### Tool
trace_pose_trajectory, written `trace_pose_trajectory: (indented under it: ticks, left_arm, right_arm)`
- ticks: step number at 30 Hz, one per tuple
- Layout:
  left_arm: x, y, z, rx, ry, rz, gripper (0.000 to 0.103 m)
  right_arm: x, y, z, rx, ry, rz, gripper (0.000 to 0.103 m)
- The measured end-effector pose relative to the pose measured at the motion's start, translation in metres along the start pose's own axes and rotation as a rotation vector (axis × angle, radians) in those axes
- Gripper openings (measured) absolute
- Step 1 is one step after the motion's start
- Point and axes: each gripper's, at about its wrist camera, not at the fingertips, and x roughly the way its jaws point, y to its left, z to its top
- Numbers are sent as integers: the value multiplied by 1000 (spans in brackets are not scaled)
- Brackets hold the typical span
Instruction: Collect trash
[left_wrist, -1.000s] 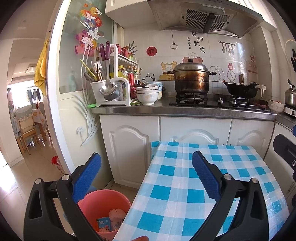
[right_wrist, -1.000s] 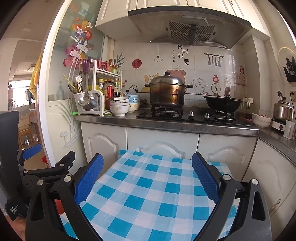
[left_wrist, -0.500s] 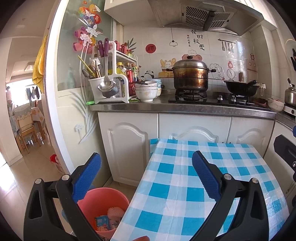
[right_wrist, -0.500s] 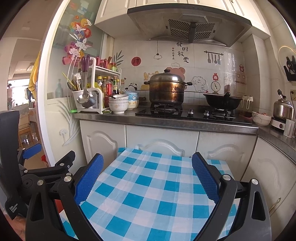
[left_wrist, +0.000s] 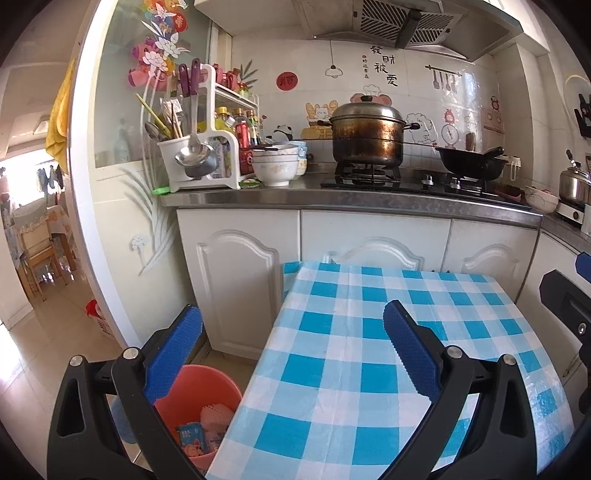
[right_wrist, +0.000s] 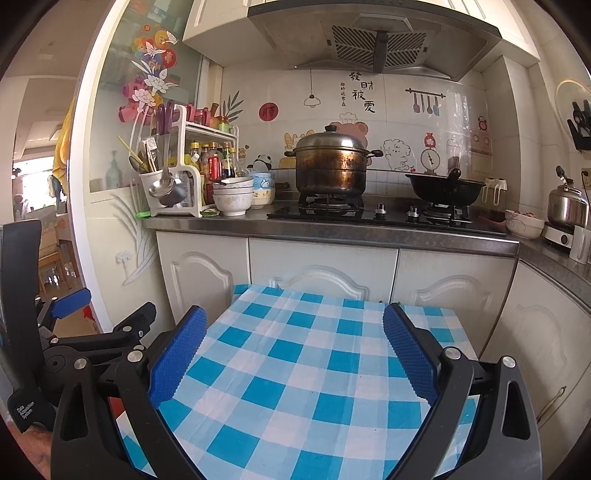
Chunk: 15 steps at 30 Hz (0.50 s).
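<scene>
1. The left gripper (left_wrist: 291, 332) is held up above the left edge of the table (left_wrist: 369, 376). Its two blue pads (left_wrist: 173, 354) are far apart, and nothing is between them.
2. The right gripper (right_wrist: 291, 332) is above the middle of the table. Its jaws are wide apart too, and they hold nothing.
3. The table has a blue and white check cloth on it. The part of the cloth we can see is bare.
4. A pink bin (left_wrist: 195, 410) stands on the floor, just beside the table's left edge and low under the left gripper.
5. The trash (left_wrist: 207, 432) is inside the bin: a small blue packet, some pink and white scraps.
6. Behind the table are white cupboards (right_wrist: 317, 266) with a grey counter (right_wrist: 332, 230) on top.
7. A big brown pot (right_wrist: 330, 166) with a lid sits on the stove (right_wrist: 365, 212). A black wok (right_wrist: 443, 188) sits on the burner next to it.
8. A stack of bowls (left_wrist: 275, 164) is left of the pot, beside a white rack (left_wrist: 207, 155) full of spoons and bottles.
9. A kettle (right_wrist: 567, 206) shines at the far right of the counter.
10. In the right view, the left gripper shows at the left edge, next to the table.
</scene>
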Motion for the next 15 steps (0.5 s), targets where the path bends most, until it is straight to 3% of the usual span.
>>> trace_pose_trajectory:
  ticks: [3, 9, 15]
  left_arm:
    - [11, -2, -5, -17, 40, -40, 99]
    - [44, -21, -22, -10, 139, -43, 99]
    - [104, -55, -53, 17, 291, -32, 99]
  right_arm:
    - [8, -6, -4, 16, 21, 2, 95]
    - [36, -34, -21, 91, 96, -19, 95]
    - [81, -74, -56, 142, 217, -125, 95]
